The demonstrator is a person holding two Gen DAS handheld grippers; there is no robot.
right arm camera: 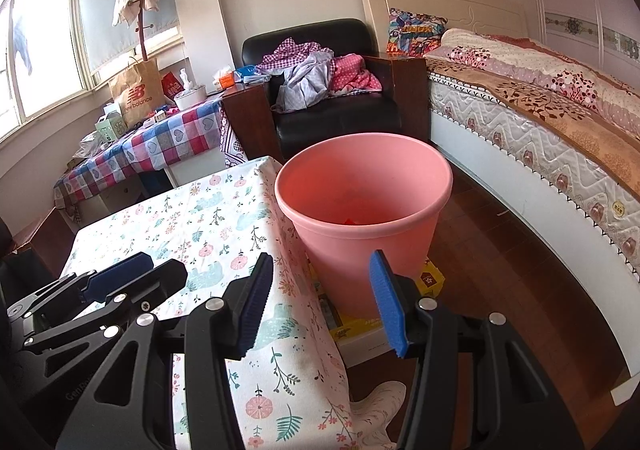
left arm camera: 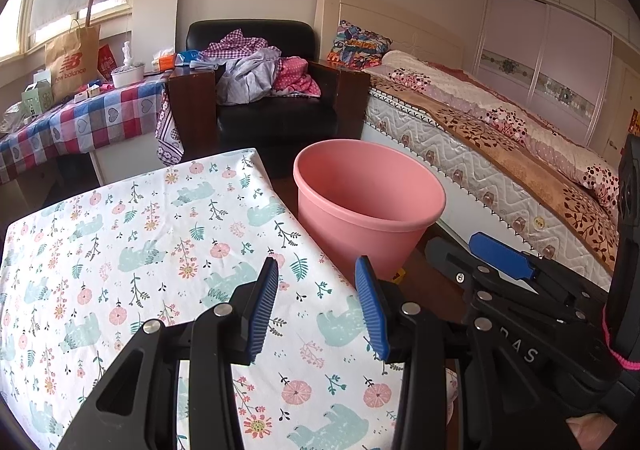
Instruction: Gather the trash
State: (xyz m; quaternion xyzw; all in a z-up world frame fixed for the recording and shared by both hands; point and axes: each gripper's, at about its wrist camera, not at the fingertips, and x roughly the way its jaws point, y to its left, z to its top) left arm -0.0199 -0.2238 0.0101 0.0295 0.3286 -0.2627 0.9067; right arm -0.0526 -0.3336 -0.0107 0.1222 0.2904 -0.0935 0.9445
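Observation:
A pink plastic bin [left arm camera: 368, 206] stands on the floor at the right edge of a table with a floral cloth [left arm camera: 168, 250]. In the right wrist view the bin [right arm camera: 364, 210] is straight ahead, with a small red scrap [right arm camera: 351, 221] showing inside near its bottom. My left gripper [left arm camera: 316, 302] is open and empty above the cloth's right side. My right gripper [right arm camera: 322, 298] is open and empty over the table edge, in front of the bin. Each gripper shows in the other's view, the right one [left arm camera: 500, 262] and the left one [right arm camera: 120, 274].
A black armchair [left arm camera: 276, 90] piled with clothes stands behind the bin. A bed [left arm camera: 500, 138] runs along the right. A side table with a checked cloth [left arm camera: 80, 122] holds a paper bag and boxes at the left. Yellow boxes [right arm camera: 430, 278] lie on the floor under the bin.

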